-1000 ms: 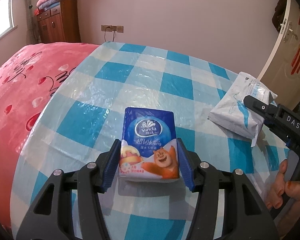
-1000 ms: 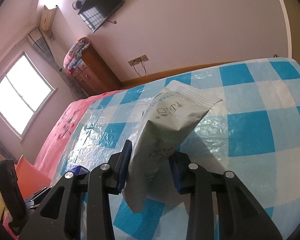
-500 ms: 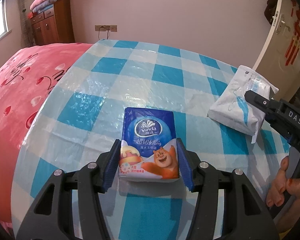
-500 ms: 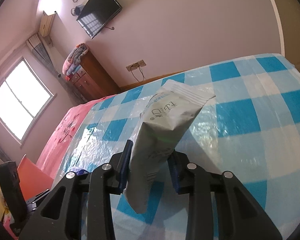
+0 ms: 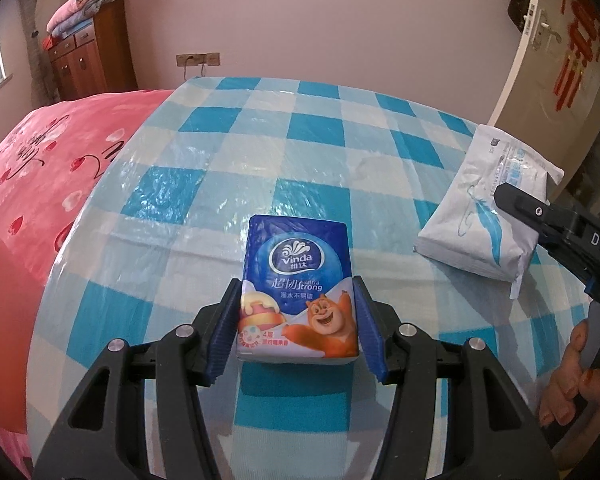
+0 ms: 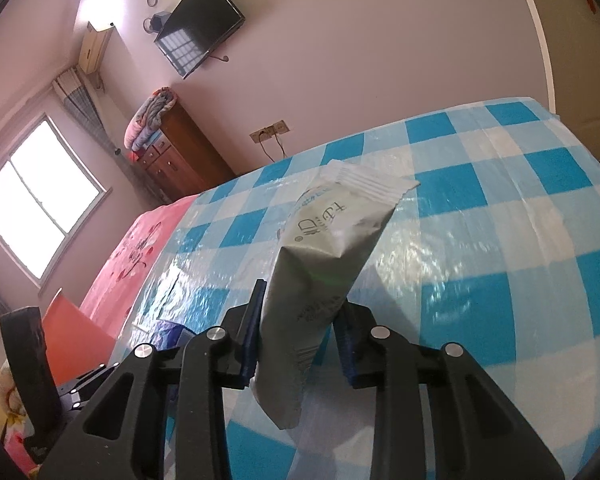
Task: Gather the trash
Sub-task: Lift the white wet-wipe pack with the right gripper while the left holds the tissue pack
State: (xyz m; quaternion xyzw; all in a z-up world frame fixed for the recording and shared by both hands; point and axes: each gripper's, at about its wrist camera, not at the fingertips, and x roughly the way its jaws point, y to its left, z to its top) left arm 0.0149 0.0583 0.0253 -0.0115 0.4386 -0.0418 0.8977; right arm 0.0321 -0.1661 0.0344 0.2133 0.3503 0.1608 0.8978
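A blue Vinda tissue pack [image 5: 296,248] with a cartoon bear is pinched between the blue pads of my left gripper [image 5: 296,282], just above the checked tablecloth. My right gripper [image 6: 300,300] is shut on a white wet-wipe pack [image 6: 332,232], which sticks out upward and forward, tilted. From the left wrist the same white pack [image 5: 476,216] shows at the table's right side with the right gripper's black finger [image 5: 540,216] over it and a person's hand [image 5: 572,376] behind. The blue pack [image 6: 172,332] peeks out low on the left in the right wrist view.
The table [image 5: 220,184] wears a blue-and-white checked plastic cloth. A bed with a pink cover [image 5: 40,168] adjoins its left side. A wooden dresser [image 5: 88,64] stands at the back left, a door [image 5: 548,60] at the right. A TV [image 6: 200,26] hangs on the wall.
Both grippers have drifted sideways over the table, each still gripping its pack. In the right wrist view more of the table's far right corner now shows.
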